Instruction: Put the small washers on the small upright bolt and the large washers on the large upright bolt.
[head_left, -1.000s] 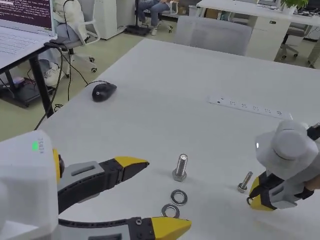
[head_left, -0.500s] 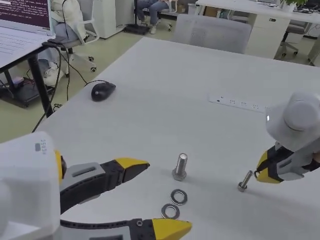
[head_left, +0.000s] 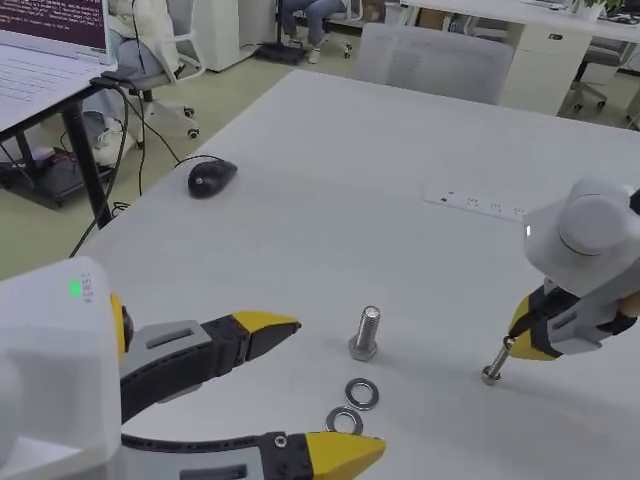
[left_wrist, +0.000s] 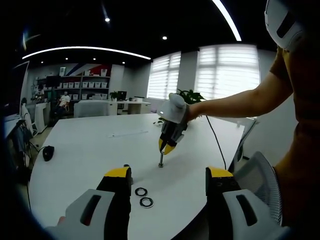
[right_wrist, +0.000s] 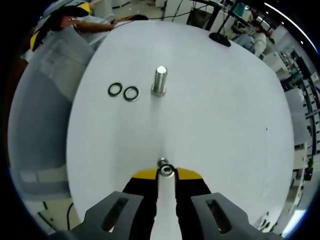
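Now the right gripper (head_left: 511, 346) has swung from beside the small bolt (head_left: 493, 366) to its leaning top, jaws pinched nearly closed on 1 silvery small washer (right_wrist: 166, 170). The left gripper (left_wrist: 169, 174) hovers gaping wide, empty, near 2 large washers (head_left: 360, 393) lying flat beside the upright large bolt (head_left: 366, 334).

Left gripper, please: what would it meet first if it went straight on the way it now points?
Probably the nearer washer, just ahead of its open fingers, unless it passes above it.
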